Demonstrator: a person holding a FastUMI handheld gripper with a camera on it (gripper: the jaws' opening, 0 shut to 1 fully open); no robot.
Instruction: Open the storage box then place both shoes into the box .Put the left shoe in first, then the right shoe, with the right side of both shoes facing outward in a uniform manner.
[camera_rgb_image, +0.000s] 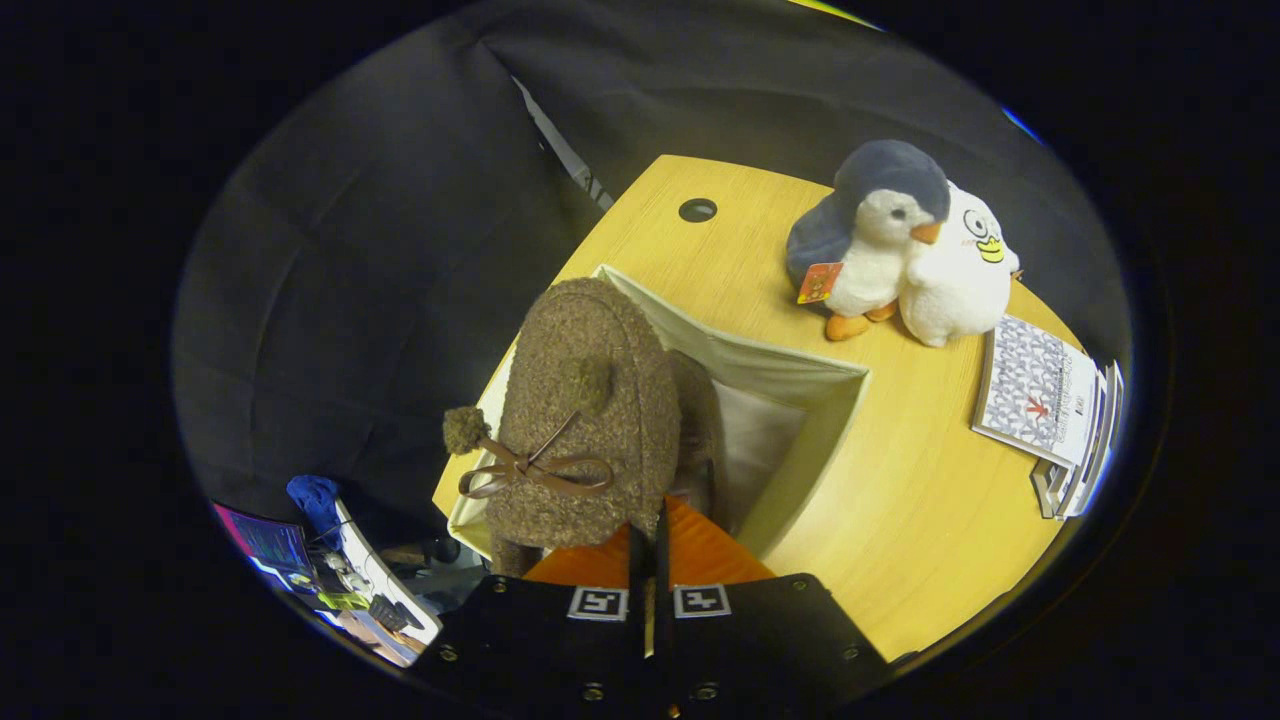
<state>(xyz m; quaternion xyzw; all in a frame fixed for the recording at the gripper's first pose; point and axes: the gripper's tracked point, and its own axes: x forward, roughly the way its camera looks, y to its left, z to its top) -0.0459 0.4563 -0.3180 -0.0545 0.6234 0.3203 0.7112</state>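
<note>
Between your tool's (648, 560) two fingers, drawn nearly together, the orange lining of a brown fleecy shoe (590, 420) is pinched, so the tool is clamped on the shoe's collar. Gripped there, the shoe hangs toe-away from you, bow and pompoms on top, which lets you lower it straight down. It sits over the near left part of the open storage box (800, 395), a cream fabric bin standing on the yellow worktop (900, 500). Just right of the held shoe a second patch of the same brown fleece shows inside the box, probably the other shoe already placed, though you cannot be sure from this angle; the rest of the interior looks bare. Beyond the box stand a plush penguin (870, 240) and a white plush (960, 275), touching each other, with a stack of booklets (1040, 390) to their right.
</note>
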